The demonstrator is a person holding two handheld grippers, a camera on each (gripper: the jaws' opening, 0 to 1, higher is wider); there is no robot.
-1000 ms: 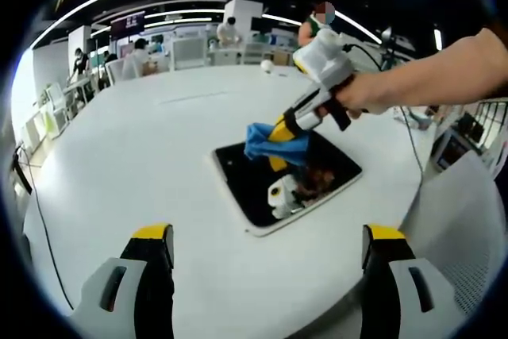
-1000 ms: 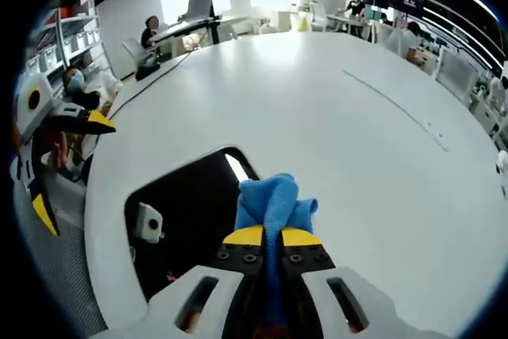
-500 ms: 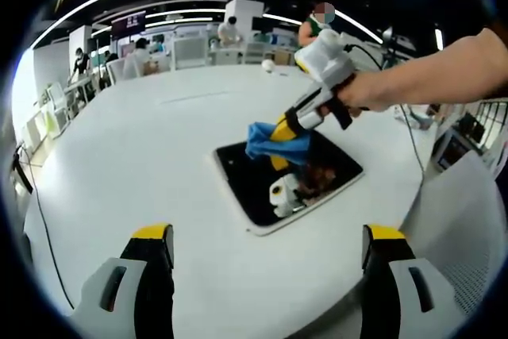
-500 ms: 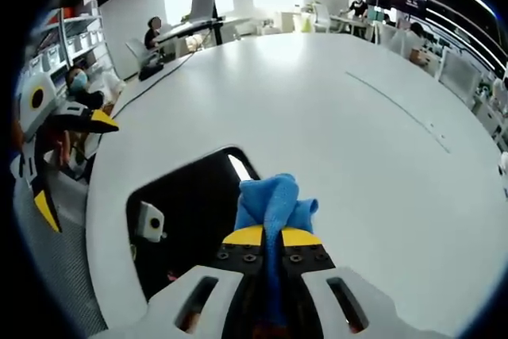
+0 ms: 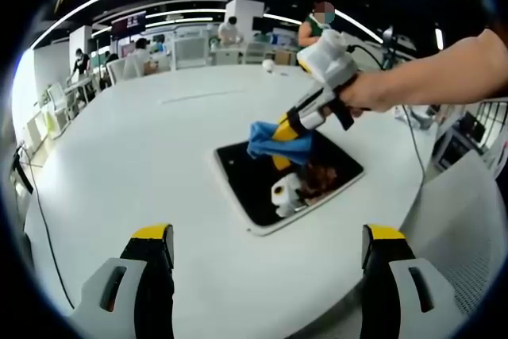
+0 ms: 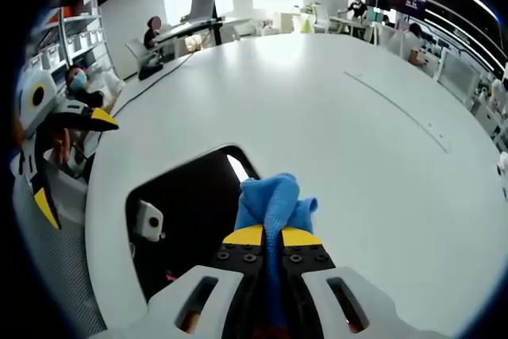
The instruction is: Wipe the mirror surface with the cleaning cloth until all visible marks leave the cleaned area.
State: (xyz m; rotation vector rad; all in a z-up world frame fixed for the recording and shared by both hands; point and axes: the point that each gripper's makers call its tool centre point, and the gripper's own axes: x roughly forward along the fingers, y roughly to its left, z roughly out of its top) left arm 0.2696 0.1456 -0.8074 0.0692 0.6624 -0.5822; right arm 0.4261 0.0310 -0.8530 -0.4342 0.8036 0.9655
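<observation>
One blue cloth [image 6: 272, 202] pinched between right gripper [image 6: 271, 236] fingers [image 6: 246, 236]

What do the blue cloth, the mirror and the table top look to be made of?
Cloth: soft fabric, probably microfibre, matte; it bunches in folds where the right tool clamps it.
Mirror: likely glass, glossy; it looks dark and reflects the tool above it, inside a pale rim.
Table: smooth white top, perhaps laminate, with a faint sheen; material uncertain.
</observation>
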